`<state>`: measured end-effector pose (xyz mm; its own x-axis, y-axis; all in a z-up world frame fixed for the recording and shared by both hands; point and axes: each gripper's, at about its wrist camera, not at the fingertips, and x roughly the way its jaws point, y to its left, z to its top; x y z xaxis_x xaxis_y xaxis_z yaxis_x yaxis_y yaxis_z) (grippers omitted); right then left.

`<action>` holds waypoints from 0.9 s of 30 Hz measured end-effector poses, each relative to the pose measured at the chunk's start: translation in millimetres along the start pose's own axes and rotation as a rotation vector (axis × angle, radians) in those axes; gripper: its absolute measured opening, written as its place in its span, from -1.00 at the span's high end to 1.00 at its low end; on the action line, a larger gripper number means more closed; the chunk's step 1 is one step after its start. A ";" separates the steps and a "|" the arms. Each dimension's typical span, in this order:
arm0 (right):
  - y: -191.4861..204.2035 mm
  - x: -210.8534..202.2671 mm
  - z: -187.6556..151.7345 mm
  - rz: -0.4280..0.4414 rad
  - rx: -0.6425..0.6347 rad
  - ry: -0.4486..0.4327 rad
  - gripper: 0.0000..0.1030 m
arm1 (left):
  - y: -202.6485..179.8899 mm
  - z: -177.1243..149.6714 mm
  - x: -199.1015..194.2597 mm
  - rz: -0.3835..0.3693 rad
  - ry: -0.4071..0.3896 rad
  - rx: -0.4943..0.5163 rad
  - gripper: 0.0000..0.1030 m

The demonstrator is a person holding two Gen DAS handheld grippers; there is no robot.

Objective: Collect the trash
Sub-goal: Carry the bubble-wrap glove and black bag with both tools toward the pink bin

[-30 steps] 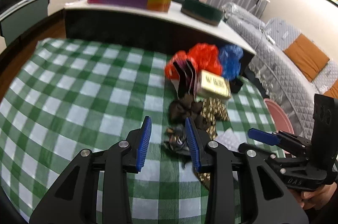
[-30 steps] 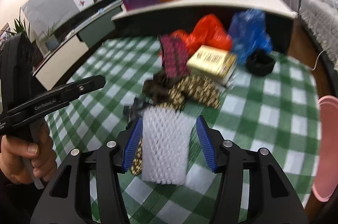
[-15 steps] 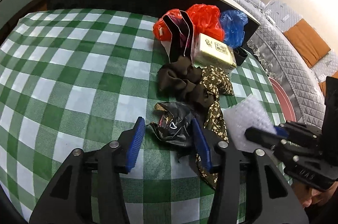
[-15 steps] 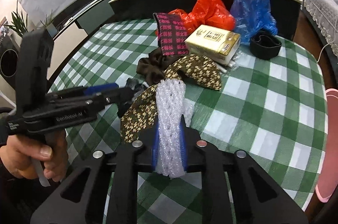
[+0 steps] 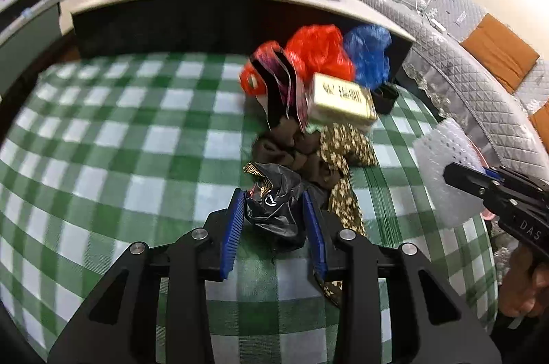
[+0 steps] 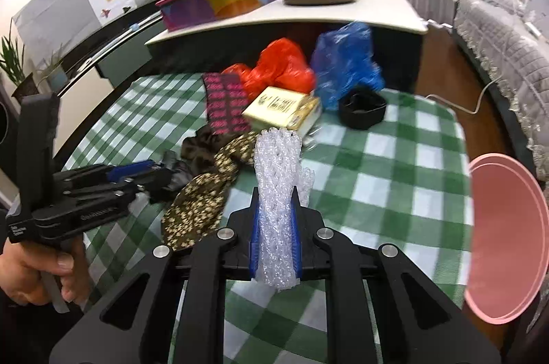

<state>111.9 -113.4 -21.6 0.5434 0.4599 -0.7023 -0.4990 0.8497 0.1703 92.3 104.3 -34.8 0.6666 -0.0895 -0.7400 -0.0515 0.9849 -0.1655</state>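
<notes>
Black bag [image 5: 274, 209] lies crumpled between left gripper [image 5: 274, 220] jaws, now closing on it; right gripper [image 6: 276, 237] jaws clamp bubble wrap [image 6: 279, 178]; pink bin [image 6: 504, 237] to its right.

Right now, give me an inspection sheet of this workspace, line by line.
Surface: green checked tablecloth.
Job's things: bubble wrap; black plastic bag; red bag; blue bag.
Clutter: yellow box, patterned cloths, black band.
Grippers: right claw shut on bubble wrap; left claw closing around black plastic bag.
Cables: white cord beside sofa.
Surroundings: pink bin, sofa, side table.
</notes>
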 end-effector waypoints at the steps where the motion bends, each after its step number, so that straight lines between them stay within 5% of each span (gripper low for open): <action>1: -1.7 -2.0 0.1 -0.007 0.003 -0.006 0.71 | 0.1 1.2 -3.4 0.007 -0.015 0.001 0.34; 12: -17.5 -25.1 1.8 -0.101 0.022 -0.082 0.71 | -11.3 9.1 -36.9 0.033 -0.149 0.034 0.34; 27: -46.1 -64.9 -3.5 -0.191 0.038 -0.169 0.71 | -57.7 12.6 -36.3 -0.038 -0.176 0.083 0.33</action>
<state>97.3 -183.3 13.7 0.7322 0.3235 -0.5993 -0.3523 0.9330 0.0732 80.4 52.6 9.8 0.7867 -0.1070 -0.6080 0.0331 0.9908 -0.1315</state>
